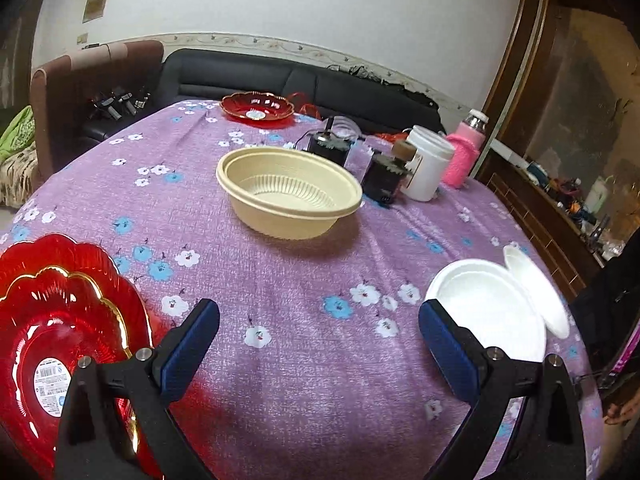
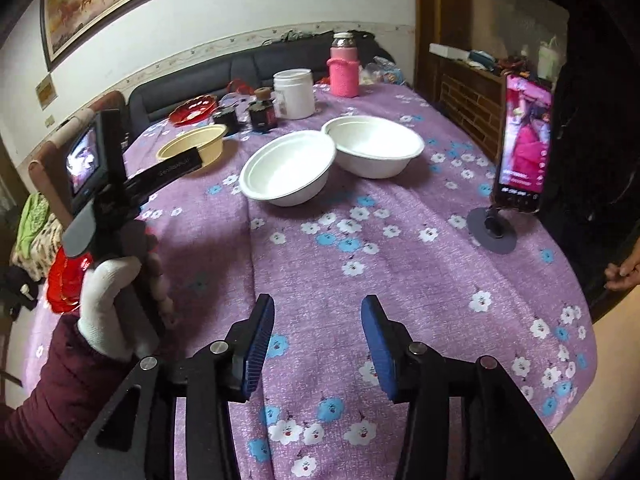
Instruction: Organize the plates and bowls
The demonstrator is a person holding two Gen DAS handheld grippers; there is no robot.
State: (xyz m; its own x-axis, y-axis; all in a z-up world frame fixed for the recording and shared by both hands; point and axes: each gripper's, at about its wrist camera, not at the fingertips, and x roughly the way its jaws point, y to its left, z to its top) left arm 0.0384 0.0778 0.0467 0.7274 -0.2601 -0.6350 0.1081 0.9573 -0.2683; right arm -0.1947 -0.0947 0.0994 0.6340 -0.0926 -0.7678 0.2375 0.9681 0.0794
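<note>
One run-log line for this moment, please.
left gripper: open, empty | right gripper: open, empty | two white foam bowls touching | beige plastic bowl alone

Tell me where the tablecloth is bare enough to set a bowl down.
Free: the near middle of the tablecloth, between the two white bowls and the open right gripper. Also the patch between the beige bowl and the red plates. Crowded: the far edge, with the white jar, pink bottle and small black boxes.
</note>
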